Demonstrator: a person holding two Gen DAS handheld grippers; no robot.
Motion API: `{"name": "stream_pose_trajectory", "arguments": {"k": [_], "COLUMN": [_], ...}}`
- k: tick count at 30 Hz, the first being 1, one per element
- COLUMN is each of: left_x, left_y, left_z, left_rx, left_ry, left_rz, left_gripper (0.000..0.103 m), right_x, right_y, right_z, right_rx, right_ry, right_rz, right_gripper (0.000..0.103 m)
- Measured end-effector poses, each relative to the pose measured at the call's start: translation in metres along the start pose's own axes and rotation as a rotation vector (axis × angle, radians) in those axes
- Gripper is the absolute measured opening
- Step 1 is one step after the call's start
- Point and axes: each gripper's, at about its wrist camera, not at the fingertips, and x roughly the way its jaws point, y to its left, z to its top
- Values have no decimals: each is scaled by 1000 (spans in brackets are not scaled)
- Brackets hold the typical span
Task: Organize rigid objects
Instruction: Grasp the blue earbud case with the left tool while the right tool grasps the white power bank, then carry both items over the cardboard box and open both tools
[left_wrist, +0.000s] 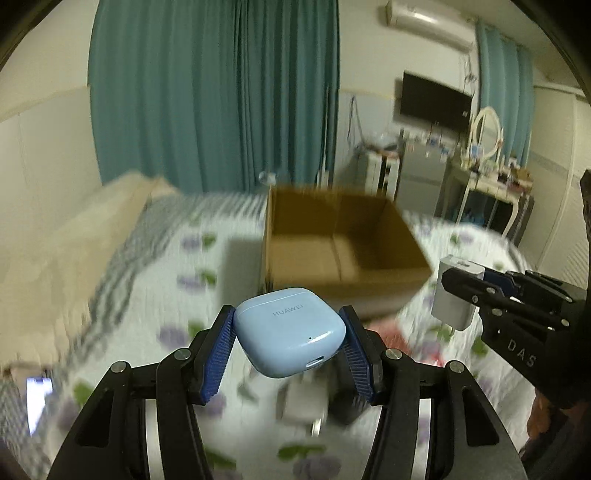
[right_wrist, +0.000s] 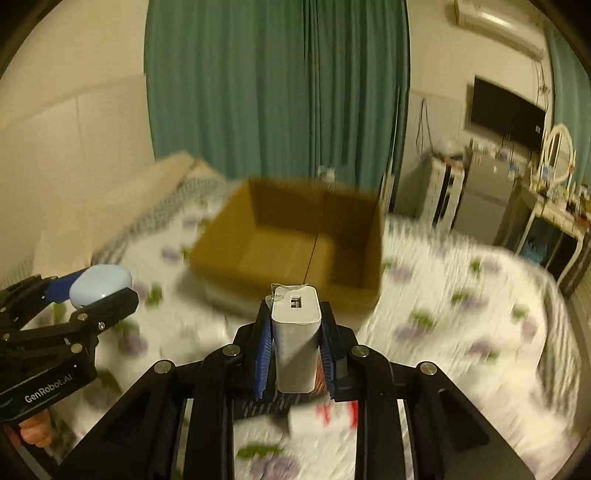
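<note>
cardboard box (right_wrist: 288, 240): 1 | blue earbud case (left_wrist: 290, 330): 1 | white power bank (right_wrist: 295, 339): 1 | grippers: 2 | bed (right_wrist: 461, 295): 1 | wall TV (left_wrist: 434, 99): 1

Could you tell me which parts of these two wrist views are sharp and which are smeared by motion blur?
Left wrist view: the blue earbud case in the left gripper is crisp, its HUAWEI lettering legible, while the floral bedspread and cardboard box are smeared. Right wrist view: the white charger in the right gripper is sharp; bedspread and box blur, and the fisheye bends the room's edges.

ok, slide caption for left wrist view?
Left hand-held gripper holds light-blue earbud case before open brown cardboard box.
</note>
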Motion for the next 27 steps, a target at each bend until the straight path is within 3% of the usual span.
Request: {"name": "stream_pose_trajectory", "arguments": {"k": [5,11,18,27], "left_x": [17,83,153,173], "left_y": [-11,-18,-32,-33], "left_z": [54,84,67,49], "left_rx": [7,12,53,39], "left_ry": [-86,-58,28,59], "left_rz": [-24,-18,1,30], "left_gripper": [57,57,57,66], "right_x": [6,50,105,132], "right_y": [-14,-26,-42,-58], "right_z": [50,72,51,38], "right_rx": [-6,-1,25,38], "right_ry": [-74,-64,19,59], "right_rz": [15,24,38,53], "right_gripper": [23,23,22,23]}}
